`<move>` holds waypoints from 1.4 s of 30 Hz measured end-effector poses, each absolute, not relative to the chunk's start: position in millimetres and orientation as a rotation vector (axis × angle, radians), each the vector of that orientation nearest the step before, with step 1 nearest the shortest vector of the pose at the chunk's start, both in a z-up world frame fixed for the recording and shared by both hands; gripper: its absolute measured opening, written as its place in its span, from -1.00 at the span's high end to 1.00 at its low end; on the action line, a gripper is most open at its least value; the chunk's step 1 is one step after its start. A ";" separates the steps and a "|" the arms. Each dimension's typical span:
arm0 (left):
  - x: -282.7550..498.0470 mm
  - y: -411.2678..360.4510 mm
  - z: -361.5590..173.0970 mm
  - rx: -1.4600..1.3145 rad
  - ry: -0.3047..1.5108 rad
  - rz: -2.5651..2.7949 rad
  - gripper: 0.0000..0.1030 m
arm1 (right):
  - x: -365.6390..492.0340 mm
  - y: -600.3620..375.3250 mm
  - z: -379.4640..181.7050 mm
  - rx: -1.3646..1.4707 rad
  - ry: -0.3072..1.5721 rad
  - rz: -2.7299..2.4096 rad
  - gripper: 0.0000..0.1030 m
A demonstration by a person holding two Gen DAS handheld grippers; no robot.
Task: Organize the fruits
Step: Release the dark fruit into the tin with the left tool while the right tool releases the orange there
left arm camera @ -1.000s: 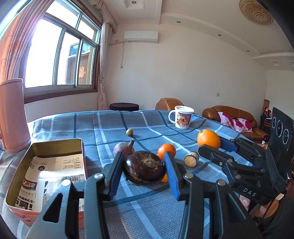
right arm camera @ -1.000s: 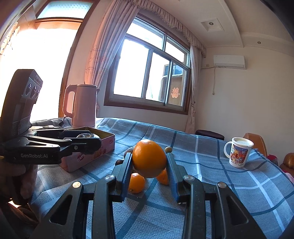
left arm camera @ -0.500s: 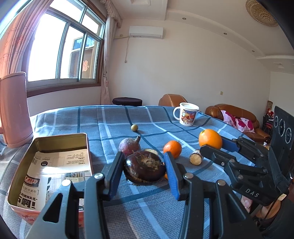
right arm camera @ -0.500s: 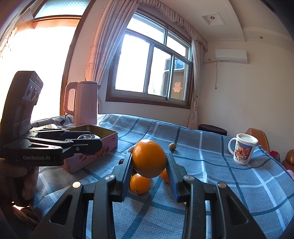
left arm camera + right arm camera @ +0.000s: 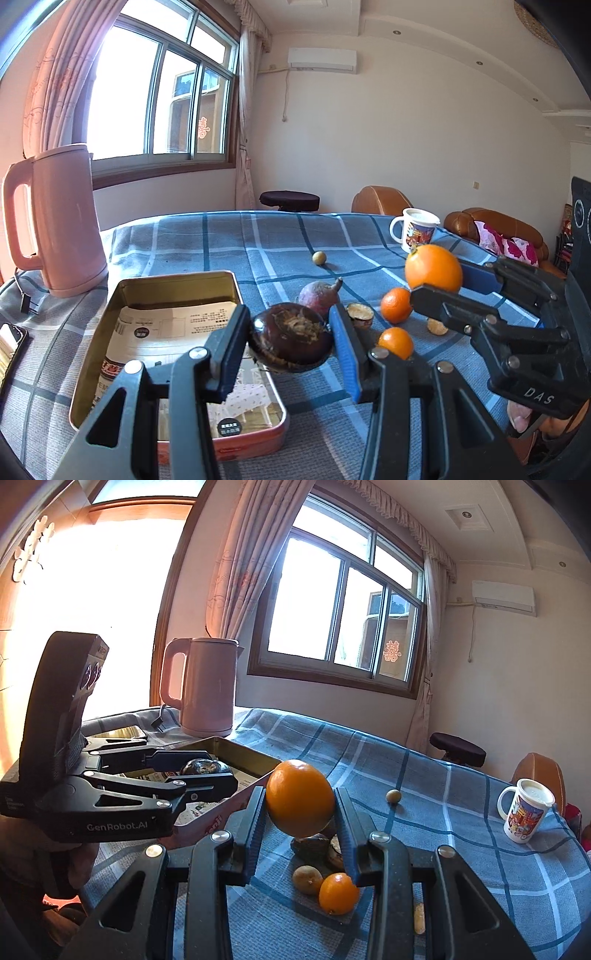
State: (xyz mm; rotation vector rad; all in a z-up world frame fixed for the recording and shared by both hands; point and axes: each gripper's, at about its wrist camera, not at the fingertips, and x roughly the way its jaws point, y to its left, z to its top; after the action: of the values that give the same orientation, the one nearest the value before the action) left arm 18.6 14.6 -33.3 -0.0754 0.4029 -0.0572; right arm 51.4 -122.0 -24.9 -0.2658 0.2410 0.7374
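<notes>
Left wrist view: your left gripper (image 5: 291, 341) fingers clamp the dark fruit (image 5: 290, 338) over the tin's (image 5: 177, 284) near corner at 7 o'clock; carry it inward before releasing. Your right gripper (image 5: 300, 812) fingers pinch the orange (image 5: 300, 803) above the desk (image 5: 461, 797); follow at 10 o'clock.

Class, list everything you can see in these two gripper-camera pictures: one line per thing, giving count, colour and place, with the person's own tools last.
Large orange: 1, orange, held in the air.
Dark round fruit: 1, purple-brown, held at the tin's edge.
Small oranges: 2, orange, on the cloth.
Reddish root: 1, on the cloth.
Small round fruit: 1, yellowish, farther back.
Tin: 1, gold inside, paper-lined, left of the fruit.
Kettle: 1, pink, beside the window.
Mug: 1, white, printed, far right.
Tablecloth: 1, blue check.
Left gripper: black, holds the dark fruit.
Right gripper: black, holds the large orange.
</notes>
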 end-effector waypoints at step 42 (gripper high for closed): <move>53.6 124.0 -52.1 -0.105 0.592 0.148 0.09 | 102.7 18.2 -62.4 -0.332 0.555 0.946 0.26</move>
State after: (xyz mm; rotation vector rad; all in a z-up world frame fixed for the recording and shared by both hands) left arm 53.6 124.0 -52.1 -0.1055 0.5917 0.1484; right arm 102.7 18.2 -62.4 -0.3323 0.5553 0.9462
